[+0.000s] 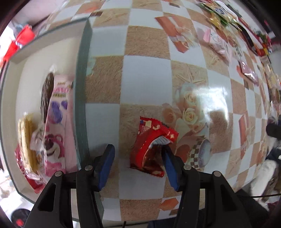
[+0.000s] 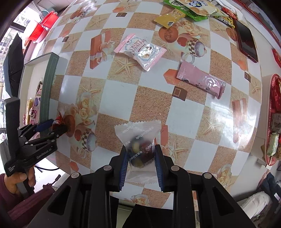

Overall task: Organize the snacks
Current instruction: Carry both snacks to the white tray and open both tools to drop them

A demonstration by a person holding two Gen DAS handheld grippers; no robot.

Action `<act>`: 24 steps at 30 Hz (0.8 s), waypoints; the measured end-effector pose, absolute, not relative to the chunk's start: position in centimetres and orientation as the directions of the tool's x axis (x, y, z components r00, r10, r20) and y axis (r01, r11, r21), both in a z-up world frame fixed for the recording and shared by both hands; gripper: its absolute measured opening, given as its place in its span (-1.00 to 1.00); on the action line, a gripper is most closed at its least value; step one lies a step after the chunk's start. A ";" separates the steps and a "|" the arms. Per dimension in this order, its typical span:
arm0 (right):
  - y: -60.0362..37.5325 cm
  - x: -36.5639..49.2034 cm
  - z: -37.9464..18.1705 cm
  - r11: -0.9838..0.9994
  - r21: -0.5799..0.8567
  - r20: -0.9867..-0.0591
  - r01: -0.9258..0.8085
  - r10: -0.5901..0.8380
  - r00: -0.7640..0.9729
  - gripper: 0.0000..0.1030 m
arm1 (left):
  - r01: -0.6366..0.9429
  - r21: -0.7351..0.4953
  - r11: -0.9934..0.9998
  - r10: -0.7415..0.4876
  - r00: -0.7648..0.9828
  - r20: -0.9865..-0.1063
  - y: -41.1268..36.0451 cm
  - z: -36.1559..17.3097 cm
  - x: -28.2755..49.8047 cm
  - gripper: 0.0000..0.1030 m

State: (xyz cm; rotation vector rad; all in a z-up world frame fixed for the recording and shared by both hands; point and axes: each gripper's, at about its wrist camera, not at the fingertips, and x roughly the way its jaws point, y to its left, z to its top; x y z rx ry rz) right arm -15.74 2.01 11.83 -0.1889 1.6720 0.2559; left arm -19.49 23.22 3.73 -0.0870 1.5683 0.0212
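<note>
My left gripper (image 1: 138,150) is open over a small red snack packet (image 1: 151,145) lying on the checkered tablecloth; its right finger touches the packet, its left finger stands apart. The same gripper (image 2: 52,125) and red packet (image 2: 58,120) show in the right wrist view. My right gripper (image 2: 140,154) is shut on a clear white packet of round candies (image 2: 138,145). A box with a green edge (image 1: 81,98) lies to the left, holding a pink bear-print packet (image 1: 56,126), a yellow packet (image 1: 28,140) and a brown one (image 1: 46,91).
On the table lie a pink-white cranberry packet (image 2: 140,51), a pink bar packet (image 2: 202,81), green and yellow bags (image 2: 184,8) and a dark phone (image 2: 246,42). A red tray of snacks (image 2: 274,122) stands at the right edge. Red buckets (image 2: 42,24) sit far left.
</note>
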 end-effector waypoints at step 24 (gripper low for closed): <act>16.4 -12.5 14.2 0.864 0.134 -0.990 -0.486 0.098 -0.100 -0.41 | -0.316 -0.169 0.934 -0.073 0.292 -0.953 32.7 14.3 -19.3 -0.46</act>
